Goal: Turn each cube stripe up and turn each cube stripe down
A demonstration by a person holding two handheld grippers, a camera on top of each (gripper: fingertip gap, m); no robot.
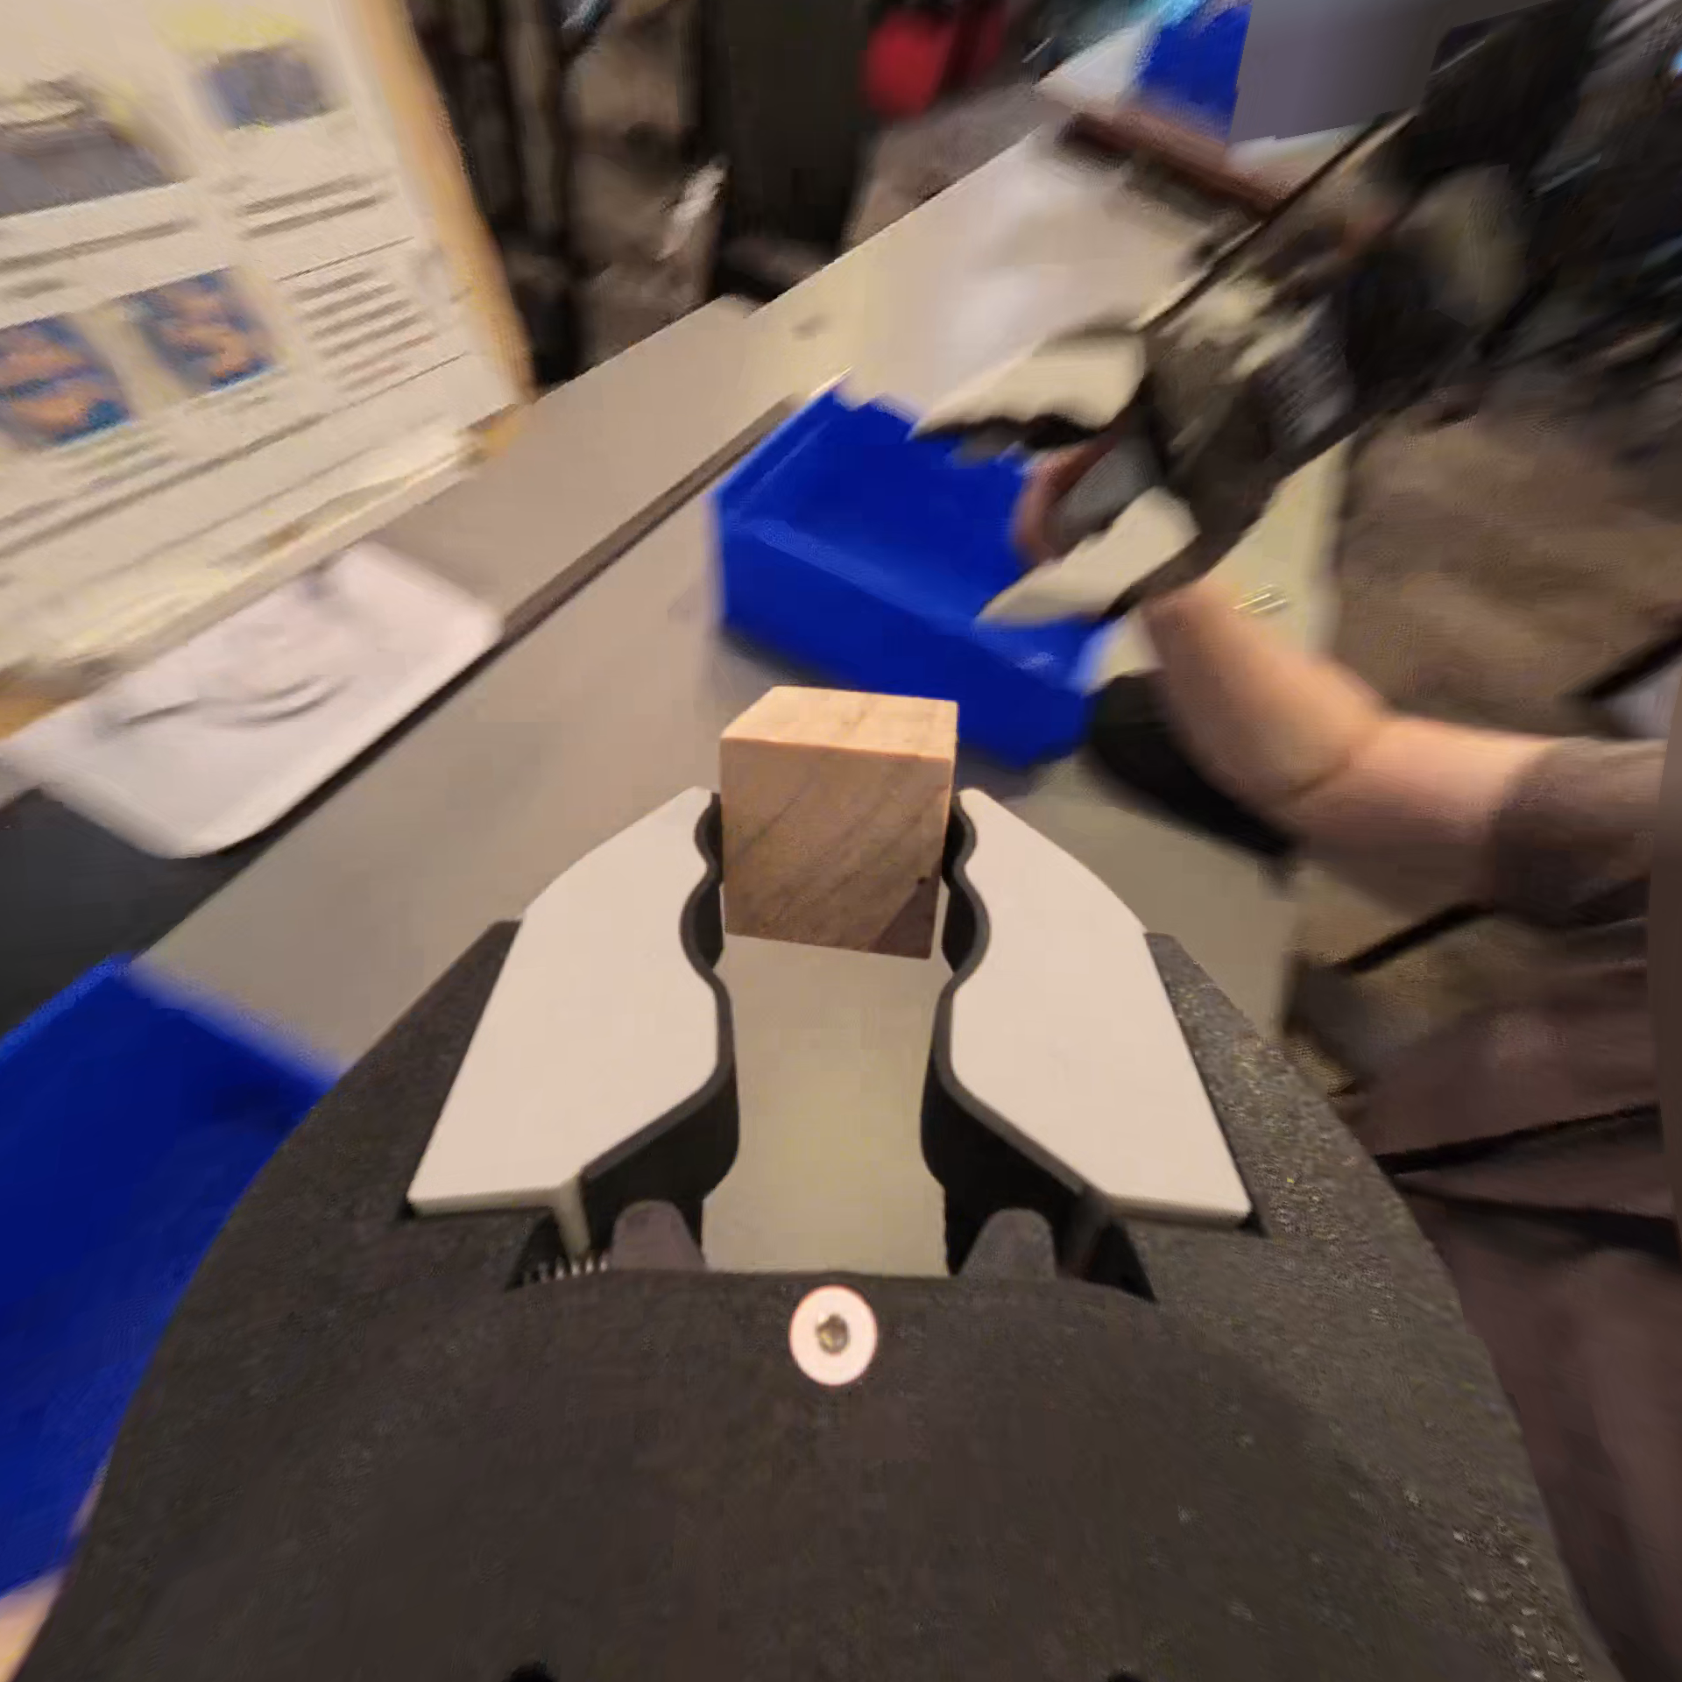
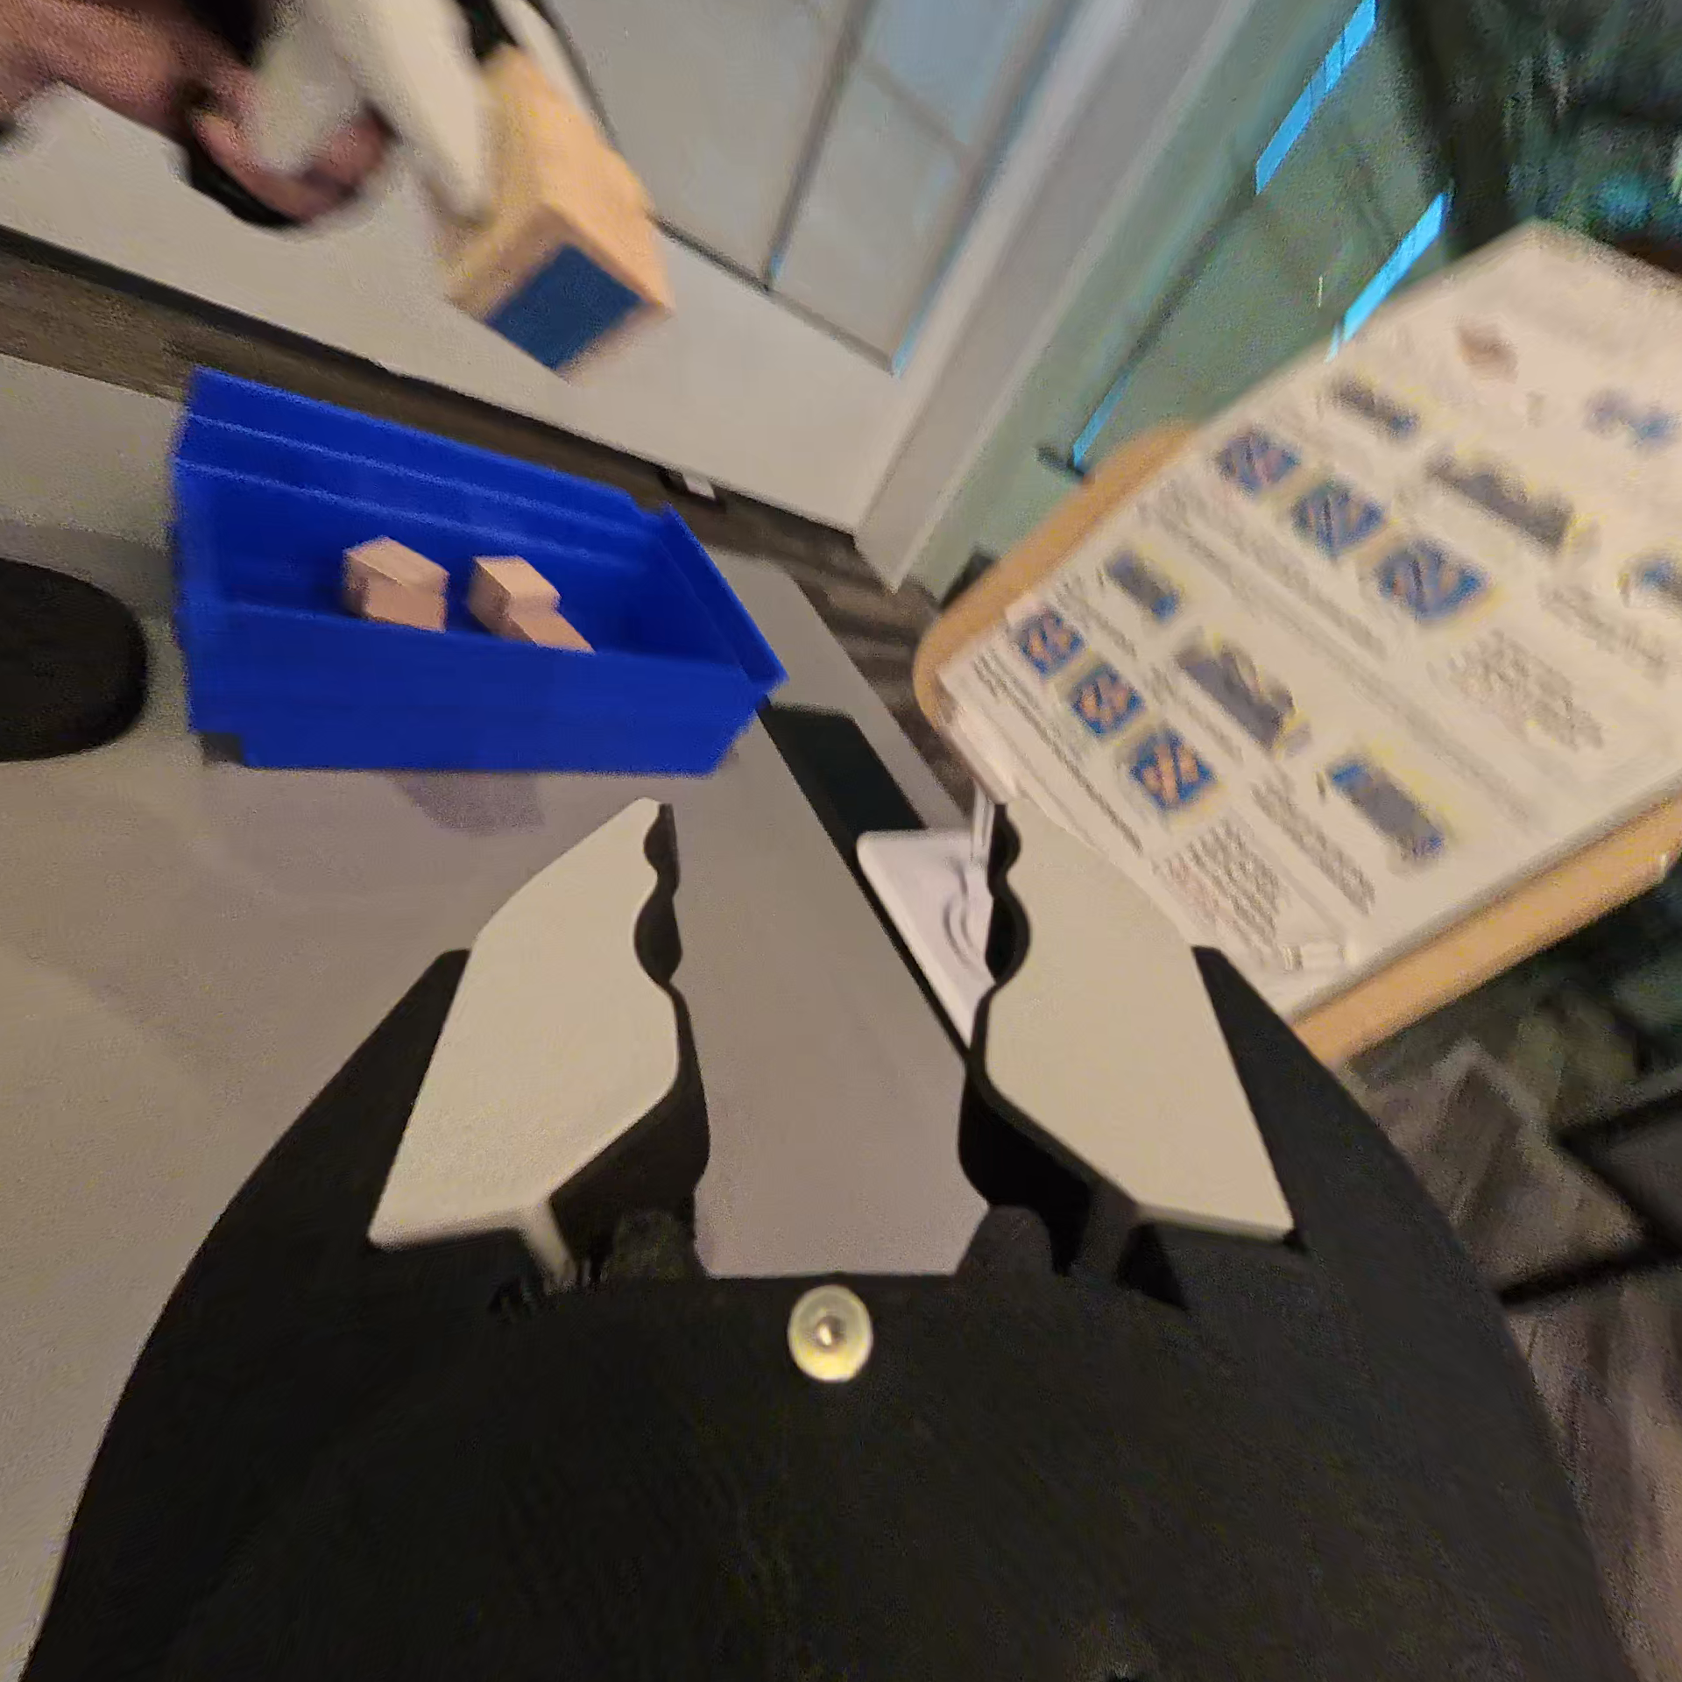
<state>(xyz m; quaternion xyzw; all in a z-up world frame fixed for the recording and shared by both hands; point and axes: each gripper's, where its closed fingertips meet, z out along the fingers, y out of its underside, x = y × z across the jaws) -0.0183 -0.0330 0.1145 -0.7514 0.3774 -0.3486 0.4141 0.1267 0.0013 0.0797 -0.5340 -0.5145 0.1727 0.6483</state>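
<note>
A wooden cube (image 1: 837, 819) is pinched in the left gripper (image 1: 833, 819), lifted off the grey desk (image 1: 564, 755). The right gripper (image 2: 833, 837) is spread wide, nothing held. Two more cubes (image 2: 393, 582) are seen in the blue bin (image 2: 455, 701) near the desk's edge.

grey table (image 2: 182, 910), printed board (image 2: 1320, 637), white stand (image 1: 273, 683)

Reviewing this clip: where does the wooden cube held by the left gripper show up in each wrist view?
Left wrist view: the wooden cube sits centre frame, clamped between the left gripper fingertips.
Right wrist view: upper left, blurred, with a blue face toward the camera.
Shared landmark: the blue plastic bin on the grey table.
</note>
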